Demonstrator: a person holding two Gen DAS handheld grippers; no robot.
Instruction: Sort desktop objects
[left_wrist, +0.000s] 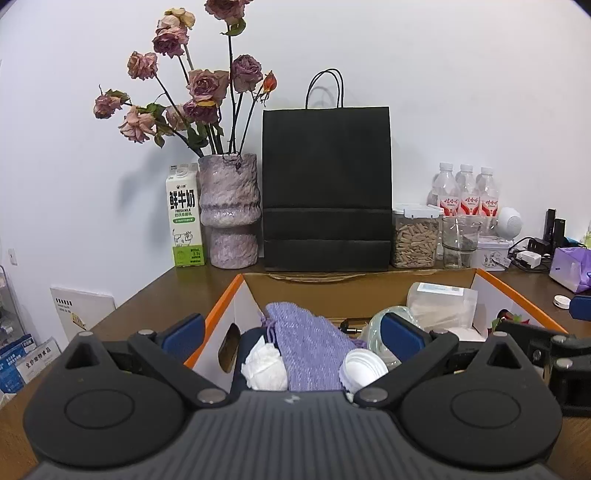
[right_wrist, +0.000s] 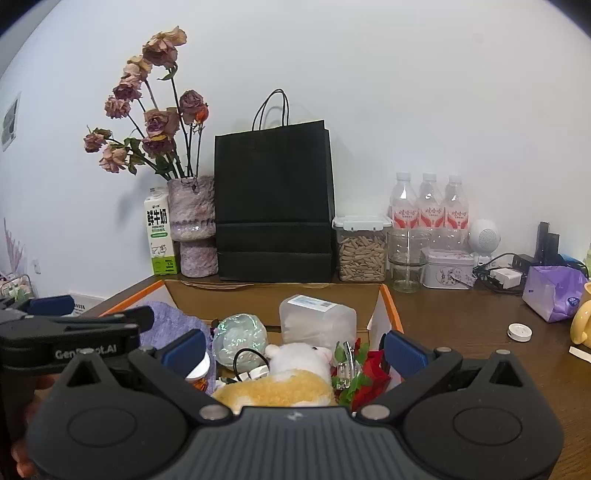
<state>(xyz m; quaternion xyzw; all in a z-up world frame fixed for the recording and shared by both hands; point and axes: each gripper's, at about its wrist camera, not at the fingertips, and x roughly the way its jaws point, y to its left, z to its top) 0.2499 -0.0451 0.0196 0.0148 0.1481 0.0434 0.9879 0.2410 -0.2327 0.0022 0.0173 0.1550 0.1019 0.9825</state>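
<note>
Both grippers hang over the open cardboard box (left_wrist: 369, 291), so the step in hand looks like choosing the next thing to lift out or drop in.

From the left wrist: the left gripper (left_wrist: 291, 332) stands spread wide, its blue pads apart with nothing between them. Below lie a purple knitted pouch (left_wrist: 310, 350), a crumpled white tissue (left_wrist: 264, 365) and a white cap (left_wrist: 360, 367). To do this well, I would lower straight down on one item, clear of the box's orange-edged wall.

From the right wrist: the right gripper (right_wrist: 293, 350) is likewise wide and empty, above a white-and-yellow plush toy (right_wrist: 291, 380), a red artificial flower (right_wrist: 373, 373) and an iridescent ball (right_wrist: 240, 338). The plush is soft; pinch its middle. The left tool's black body crosses the left edge, so keep the two apart.
</note>
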